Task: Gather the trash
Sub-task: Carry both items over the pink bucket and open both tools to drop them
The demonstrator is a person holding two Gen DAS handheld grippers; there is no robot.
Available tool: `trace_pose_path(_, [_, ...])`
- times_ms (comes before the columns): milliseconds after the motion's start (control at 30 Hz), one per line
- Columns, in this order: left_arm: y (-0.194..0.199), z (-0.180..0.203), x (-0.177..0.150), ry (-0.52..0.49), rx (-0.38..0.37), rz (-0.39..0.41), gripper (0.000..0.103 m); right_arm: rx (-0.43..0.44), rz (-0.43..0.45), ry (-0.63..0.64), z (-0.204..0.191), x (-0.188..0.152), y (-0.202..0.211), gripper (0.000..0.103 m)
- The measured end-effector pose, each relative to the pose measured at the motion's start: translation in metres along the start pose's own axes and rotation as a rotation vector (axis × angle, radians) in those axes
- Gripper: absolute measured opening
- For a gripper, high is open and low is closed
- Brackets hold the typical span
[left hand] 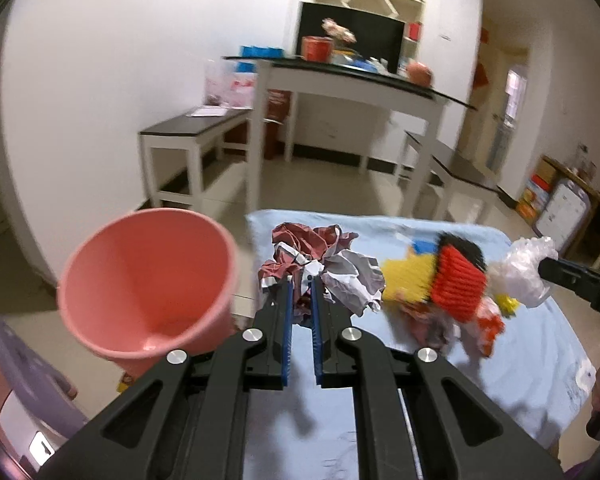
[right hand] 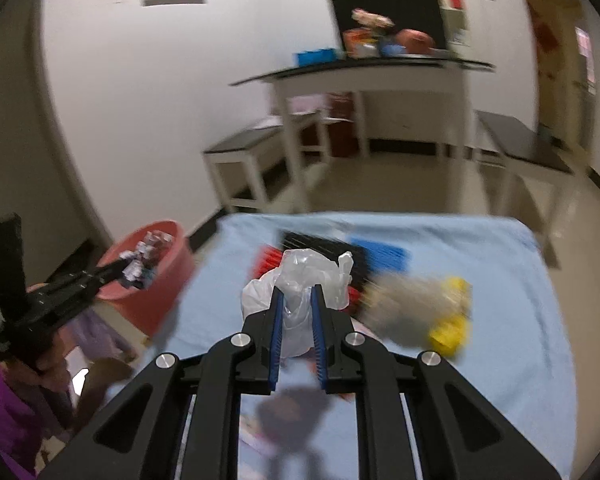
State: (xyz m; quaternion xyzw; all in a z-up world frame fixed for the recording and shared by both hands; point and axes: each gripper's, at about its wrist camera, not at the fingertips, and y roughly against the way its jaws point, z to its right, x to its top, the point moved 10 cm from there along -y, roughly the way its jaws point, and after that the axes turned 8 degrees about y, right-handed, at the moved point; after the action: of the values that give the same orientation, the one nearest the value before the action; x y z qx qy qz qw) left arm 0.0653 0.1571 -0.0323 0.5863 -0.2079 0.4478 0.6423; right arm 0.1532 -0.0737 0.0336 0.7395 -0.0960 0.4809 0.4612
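On my left wrist camera, the left gripper has its jaws nearly together, pinched on a crumpled paper wad of maroon and white that bunches out past the tips, above the blue cloth. The pink bucket stands just left of that cloth's edge, its mouth tilted toward me. Further right over the cloth lies a yellow, red and black brush; beyond it the right gripper's tip enters from the side, clamped on a clear plastic bag.

On my right wrist camera, the right gripper is squeezed onto the plastic bag, which puffs up between and beyond the pads over the cloth. Off the cloth's left edge I see the left gripper holding the paper wad before the bucket.
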Motion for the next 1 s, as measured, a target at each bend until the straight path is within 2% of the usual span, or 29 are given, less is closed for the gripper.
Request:
trace_pose_path(233, [0.013, -0.069, 0.014, 0.085, 0.124, 0.034, 0.008, 0.176, 0.024, 0.085, -0.085, 0.047, -0.052, 0.013])
trace_pose_path(400, [0.013, -0.102, 0.012, 0.139, 0.173, 0.026, 0.008, 0.288, -0.005, 0.115, -0.142, 0.065, -0.097, 0.013])
trace_pose_path(600, [0.005, -0.126, 0.005, 0.186, 0.203, 0.002, 0.008, 0.345, -0.065, 0.123, -0.182, 0.065, -0.141, 0.013])
trace_pose_path(867, [-0.008, -0.145, 0.0, 0.222, 0.212, -0.017, 0.009, 0.353, -0.124, 0.137, -0.202, 0.055, -0.189, 0.017])
trace_pose_path(900, [-0.009, -0.146, 0.001, 0.227, 0.21, -0.018, 0.011, 0.348, -0.124, 0.14, -0.203, 0.055, -0.19, 0.018])
trace_pose_path(1000, [-0.011, -0.15, 0.001, 0.237, 0.21, -0.022, 0.026, 0.347, -0.129, 0.138, -0.206, 0.056, -0.195, 0.023])
